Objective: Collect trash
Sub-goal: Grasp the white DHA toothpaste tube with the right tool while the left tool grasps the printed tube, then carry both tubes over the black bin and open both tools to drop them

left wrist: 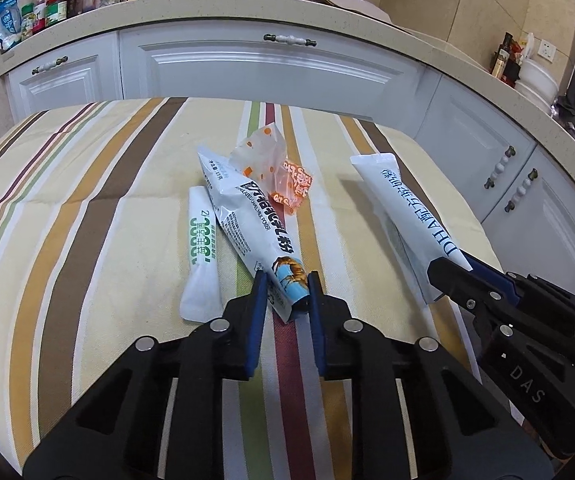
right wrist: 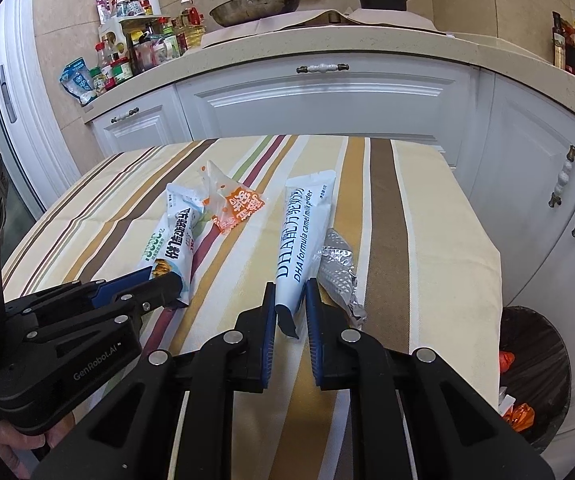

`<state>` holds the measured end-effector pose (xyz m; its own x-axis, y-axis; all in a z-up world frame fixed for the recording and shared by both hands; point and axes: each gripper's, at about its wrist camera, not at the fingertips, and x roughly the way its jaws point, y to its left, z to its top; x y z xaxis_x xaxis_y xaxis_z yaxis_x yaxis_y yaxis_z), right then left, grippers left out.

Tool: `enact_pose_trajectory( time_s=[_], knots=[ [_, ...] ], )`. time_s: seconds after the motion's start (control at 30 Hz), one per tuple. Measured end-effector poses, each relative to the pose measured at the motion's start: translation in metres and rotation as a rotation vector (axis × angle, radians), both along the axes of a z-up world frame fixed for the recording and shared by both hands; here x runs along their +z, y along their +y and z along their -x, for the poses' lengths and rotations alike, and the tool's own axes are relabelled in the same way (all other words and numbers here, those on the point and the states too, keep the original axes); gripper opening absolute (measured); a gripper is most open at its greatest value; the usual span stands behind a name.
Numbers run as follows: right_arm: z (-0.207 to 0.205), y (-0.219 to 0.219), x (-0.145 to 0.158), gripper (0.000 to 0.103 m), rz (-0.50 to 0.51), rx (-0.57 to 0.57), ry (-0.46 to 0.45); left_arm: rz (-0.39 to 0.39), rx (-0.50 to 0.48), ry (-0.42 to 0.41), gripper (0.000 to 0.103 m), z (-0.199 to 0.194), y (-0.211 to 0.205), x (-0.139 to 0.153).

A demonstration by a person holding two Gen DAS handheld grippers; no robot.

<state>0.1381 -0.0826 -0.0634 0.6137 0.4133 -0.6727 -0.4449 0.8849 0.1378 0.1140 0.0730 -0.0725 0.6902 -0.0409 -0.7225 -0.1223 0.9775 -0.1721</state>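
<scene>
Left gripper (left wrist: 286,284) fingers squeeze camel milk sachet (left wrist: 247,216); right gripper (right wrist: 290,294) fingers squeeze DHA milk sachet (right wrist: 305,232). Trash bin (right wrist: 539,364) holds orange wrappers (right wrist: 521,416). Foil wrapper (right wrist: 337,268) beside right sachet.

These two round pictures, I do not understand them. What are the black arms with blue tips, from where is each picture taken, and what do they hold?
No robot is here: a person holds a hand tool in each hand, each ending in a two-finger claw with a camera looking along its fingers. One picture comes from the left claw, the other from the right claw. On the striped tablecloth lie empty packets. The left claw is shut on the camel picture sachet; the right claw is shut on the DHA sachet. A green-print sachet, an orange wrapper and crumpled foil lie loose. A trash bin stands beside the table.
</scene>
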Motion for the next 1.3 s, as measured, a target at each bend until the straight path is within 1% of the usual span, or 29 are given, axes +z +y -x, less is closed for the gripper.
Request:
enact_pose_trajectory(
  time_s=[0.07, 0.17, 0.3, 0.5, 0.67, 0.83, 1.1, 1.3],
  knots=[
    [0.001, -0.001, 0.0, 0.015, -0.001, -0.001, -0.002, 0.003, -0.002, -0.012, 0.011, 0.002, 0.0, 0.002],
    [0.003, -0.002, 0.0, 0.015, -0.003, -0.002, -0.008, -0.004, -0.001, -0.034, 0.009, 0.006, 0.0, 0.005],
    [0.01, -0.003, 0.004, 0.015, -0.007, -0.008, -0.025, -0.016, 0.001, -0.058, 0.008, 0.012, 0.0, 0.012],
    [0.021, -0.009, 0.015, 0.015, -0.016, -0.015, -0.061, -0.04, -0.005, -0.121, 0.008, 0.03, -0.001, 0.032],
    [0.032, -0.017, 0.03, 0.015, -0.027, -0.03, -0.103, -0.062, -0.016, -0.181, 0.008, 0.047, -0.005, 0.051],
    [0.047, -0.03, 0.048, 0.015, -0.031, -0.056, -0.155, -0.059, -0.035, -0.238, 0.008, 0.06, -0.012, 0.072],
    [0.066, -0.063, 0.066, 0.015, -0.03, -0.133, -0.211, -0.046, -0.107, -0.293, 0.008, 0.069, -0.041, 0.09],
    [0.082, -0.099, 0.076, 0.015, -0.017, -0.22, -0.25, -0.034, -0.197, -0.321, 0.008, 0.069, -0.079, 0.098]
  ],
)
